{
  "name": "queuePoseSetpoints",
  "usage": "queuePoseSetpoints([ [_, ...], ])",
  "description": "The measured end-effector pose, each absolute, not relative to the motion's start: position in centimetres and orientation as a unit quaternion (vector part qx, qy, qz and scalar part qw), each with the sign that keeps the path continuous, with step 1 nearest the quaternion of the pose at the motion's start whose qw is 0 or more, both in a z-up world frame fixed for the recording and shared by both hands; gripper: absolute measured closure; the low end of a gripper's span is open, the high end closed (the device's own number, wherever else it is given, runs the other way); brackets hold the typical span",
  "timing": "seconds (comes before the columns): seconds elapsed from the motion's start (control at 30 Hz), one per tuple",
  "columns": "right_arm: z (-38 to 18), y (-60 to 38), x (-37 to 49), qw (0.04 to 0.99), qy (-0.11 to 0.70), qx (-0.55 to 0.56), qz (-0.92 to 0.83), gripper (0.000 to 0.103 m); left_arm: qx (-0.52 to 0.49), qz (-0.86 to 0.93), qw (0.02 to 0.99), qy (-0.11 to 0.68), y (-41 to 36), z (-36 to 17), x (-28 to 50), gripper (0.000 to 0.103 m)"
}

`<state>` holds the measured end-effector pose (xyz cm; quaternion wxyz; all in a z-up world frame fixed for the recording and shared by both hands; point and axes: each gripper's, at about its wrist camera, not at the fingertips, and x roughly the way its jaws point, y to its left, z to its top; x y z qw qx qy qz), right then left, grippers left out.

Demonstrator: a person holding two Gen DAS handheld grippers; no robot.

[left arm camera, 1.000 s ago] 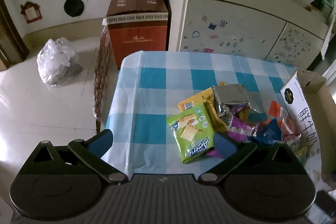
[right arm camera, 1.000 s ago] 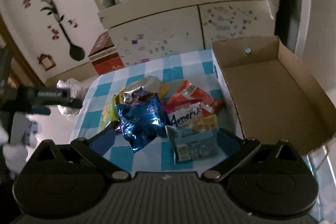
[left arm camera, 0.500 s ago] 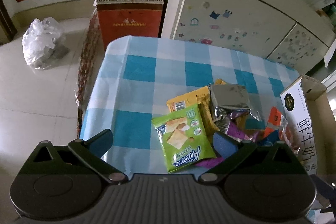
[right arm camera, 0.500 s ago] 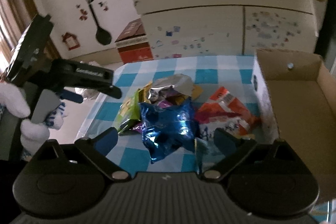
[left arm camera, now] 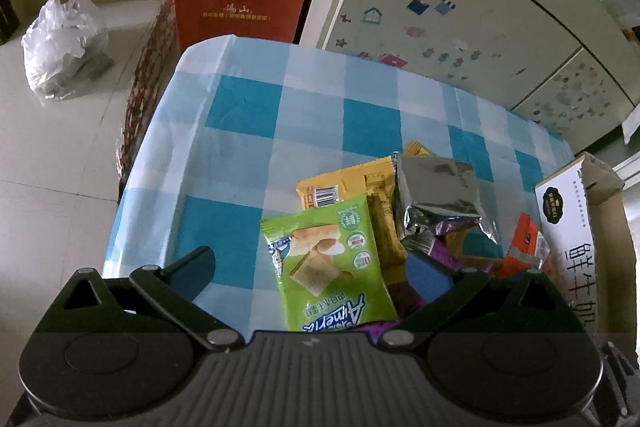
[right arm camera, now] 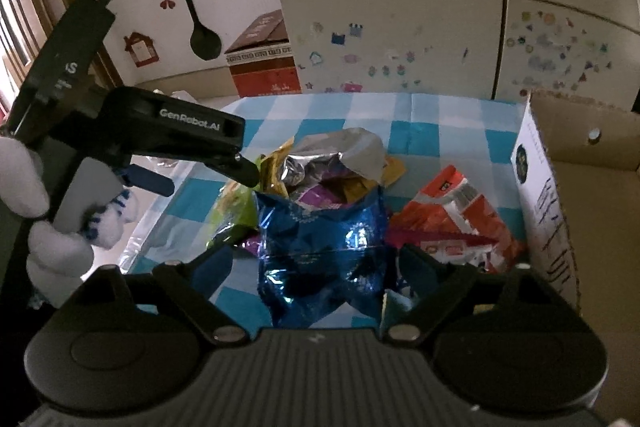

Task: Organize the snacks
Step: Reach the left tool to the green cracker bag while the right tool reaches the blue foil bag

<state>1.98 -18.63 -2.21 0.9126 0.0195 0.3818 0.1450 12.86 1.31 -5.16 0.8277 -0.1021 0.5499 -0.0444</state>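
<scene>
**A:** Where are the snacks?

**B:** Heaped on the counter [left arm camera: 248, 115], which has a blue-and-white checked cloth, toward the side where the cardboard box [right arm camera: 592, 187] stands. The box is open at the top, and no packet shows on the part of its floor that is in view.

**A:** What does the left gripper [left arm camera: 316, 267] have?

**B:** Nothing. Its fingers [left arm camera: 196, 267] are spread wide and released. The green packet [left arm camera: 328, 263] lies flat on the cloth between them, nearer the right finger, and neither blue pad is seen touching it. Its lower edge runs out of sight behind the gripper body.

**A:** And around it?

**B:** A yellow packet [left arm camera: 344, 183] pokes out from under the green one's far end. The silver foil packet [left arm camera: 438, 195] sits on the heap just beyond the right finger, with purple wrappers under it. An orange packet [left arm camera: 526, 243] lies close to the box wall.

**A:** The right gripper [right arm camera: 316, 267]?

**B:** Also spread apart, holding nothing. The crumpled blue foil bag [right arm camera: 324, 247] lies in the gap between the fingers [right arm camera: 420, 271] and fills most of it. Whether the pads graze it I cannot tell; they are not pinching it.

**A:** Anything else from that side?

**B:** The orange packet [right arm camera: 452, 215] lies between the blue bag and the box. The silver packet [right arm camera: 340, 155] tops the heap behind the bag. The left gripper [right arm camera: 244, 173] hovers over the heap's left edge, held by a white-gloved hand [right arm camera: 60, 227].
</scene>
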Motion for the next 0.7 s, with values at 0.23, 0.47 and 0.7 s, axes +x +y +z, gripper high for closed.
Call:
queuePoseSetpoints([
  [0.23,-2.9,-17.9,2.6,0.909,0.390,0.012,0.143,0.023,-0.110,-0.040,0.823,0.556,1.2,-6.2,13.1,0.000],
  [0.47,-2.8,-18.3,2.4,0.907,0.394,0.033,0.148,0.034,-0.108,-0.039,0.822,0.558,0.8,-7.2,13.2,0.000],
  [0.7,-2.3,-18.5,1.8,0.902,0.402,0.052,0.145,0.035,-0.130,-0.032,0.815,0.564,1.2,-8.2,13.1,0.002],
])
